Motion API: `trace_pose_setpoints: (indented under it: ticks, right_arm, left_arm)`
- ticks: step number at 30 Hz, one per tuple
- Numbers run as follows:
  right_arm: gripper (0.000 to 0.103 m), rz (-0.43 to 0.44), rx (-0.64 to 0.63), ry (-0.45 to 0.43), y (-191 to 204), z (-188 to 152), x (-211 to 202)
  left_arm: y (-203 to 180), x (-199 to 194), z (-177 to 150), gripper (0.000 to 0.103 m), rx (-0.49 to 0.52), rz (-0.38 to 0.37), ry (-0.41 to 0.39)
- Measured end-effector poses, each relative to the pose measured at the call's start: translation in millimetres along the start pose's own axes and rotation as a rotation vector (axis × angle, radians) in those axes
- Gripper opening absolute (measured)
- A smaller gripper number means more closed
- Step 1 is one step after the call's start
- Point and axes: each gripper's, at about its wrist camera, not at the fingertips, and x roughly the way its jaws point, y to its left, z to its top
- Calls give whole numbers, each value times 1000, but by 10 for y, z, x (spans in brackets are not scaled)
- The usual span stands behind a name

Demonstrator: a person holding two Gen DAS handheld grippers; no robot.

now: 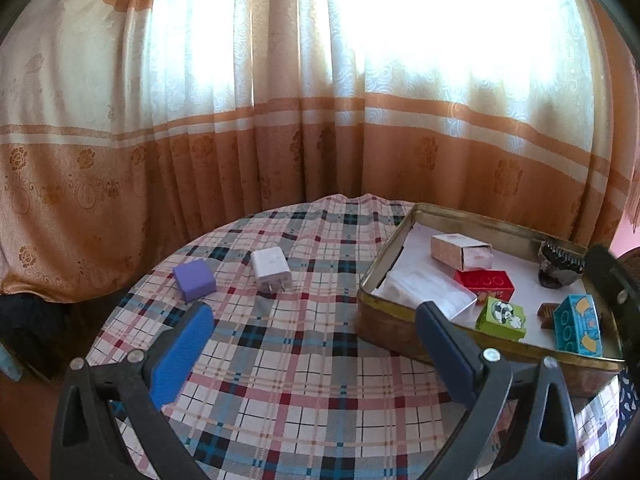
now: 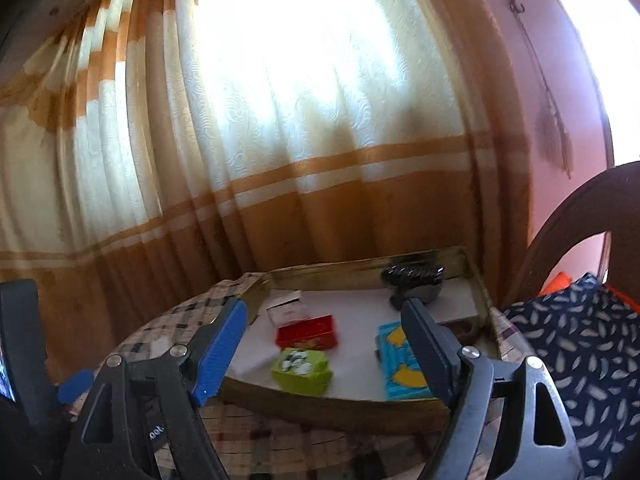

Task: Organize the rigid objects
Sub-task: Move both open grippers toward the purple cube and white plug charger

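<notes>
Left gripper (image 1: 312, 340), fingers spread and empty, faces purple block (image 1: 194, 280) at 11 o'clock, seemingly next for tray (image 1: 384, 280).

A: Daylight floods through the curtain (image 1: 320, 80); its upper half is blown out white.

B: Fisheye bends the edges, corners go black; the right wrist view is softly blurred, the tablecloth (image 2: 180, 320) smeared.

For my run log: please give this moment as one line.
left gripper open, empty | right gripper open, empty | purple block, white charger outside tin
</notes>
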Motion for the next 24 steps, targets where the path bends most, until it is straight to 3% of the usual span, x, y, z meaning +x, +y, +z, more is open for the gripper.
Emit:
trace_pose_setpoints:
  ticks: [9, 17, 24]
  right_arm:
    - [82, 25, -44, 14, 241, -39, 56]
    - [82, 62, -76, 57, 476, -94, 189]
    - [82, 127, -132, 76, 747, -147, 302]
  left_arm:
    - [217, 44, 17, 103, -11, 49, 16]
    - [623, 199, 32, 102, -95, 83, 81]
    - [869, 350, 51, 103, -101, 154, 121]
